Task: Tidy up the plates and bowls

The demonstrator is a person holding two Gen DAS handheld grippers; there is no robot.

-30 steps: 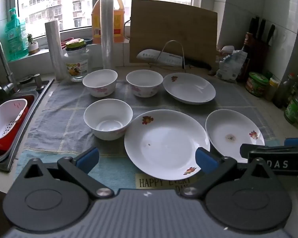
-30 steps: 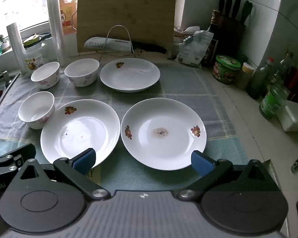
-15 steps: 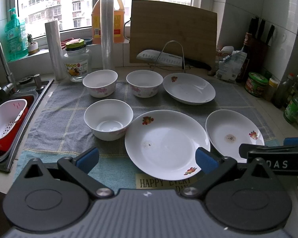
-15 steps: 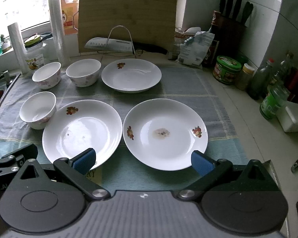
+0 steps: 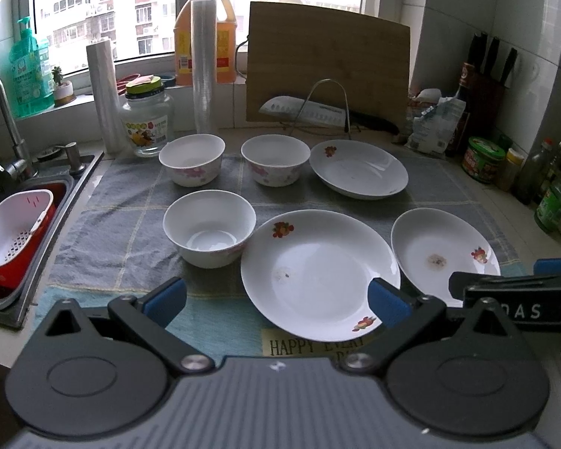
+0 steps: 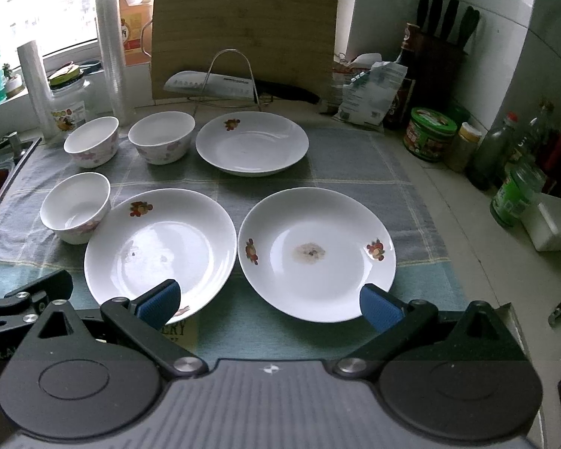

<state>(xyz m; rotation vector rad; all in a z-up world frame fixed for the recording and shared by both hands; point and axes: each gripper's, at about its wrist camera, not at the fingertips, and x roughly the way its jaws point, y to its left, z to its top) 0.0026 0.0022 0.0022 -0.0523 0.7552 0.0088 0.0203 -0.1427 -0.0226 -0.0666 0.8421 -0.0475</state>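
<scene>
Sink (image 5: 7, 299) at far left, holding a white colander (image 5: 15, 230) over a red tub. A grey checked cloth (image 5: 123, 224) covers the table (image 6: 497, 262) and carries all crockery.

Back row on the cloth, left to right: first bowl (image 5: 191, 159), second bowl (image 5: 275, 159), both upright and apart; then a deep plate (image 5: 359, 169) just beside the second bowl.

Front row, left to right: third bowl (image 5: 209, 227), upright, its rim touching or just short of the large plate (image 5: 319, 274); cannot tell which. Right of that, the stained plate (image 6: 316, 252), with a brown mark at its centre, lying just beside the large plate with a narrow gap between them.

Left hand-held gripper (image 5: 276, 297): jaws spread wide, holding nothing, hovering at the near edge of the cloth with its right finger over the large plate's near rim.

Right hand-held gripper (image 6: 269, 301): jaws spread wide, holding nothing, its fingers straddling the near edge of the stained plate without touching it.

Behind the crockery: a cutting board (image 6: 243, 33) leaning upright, a knife (image 6: 220, 84) on a wire rack before it. Jars and bottles stand along the right wall
</scene>
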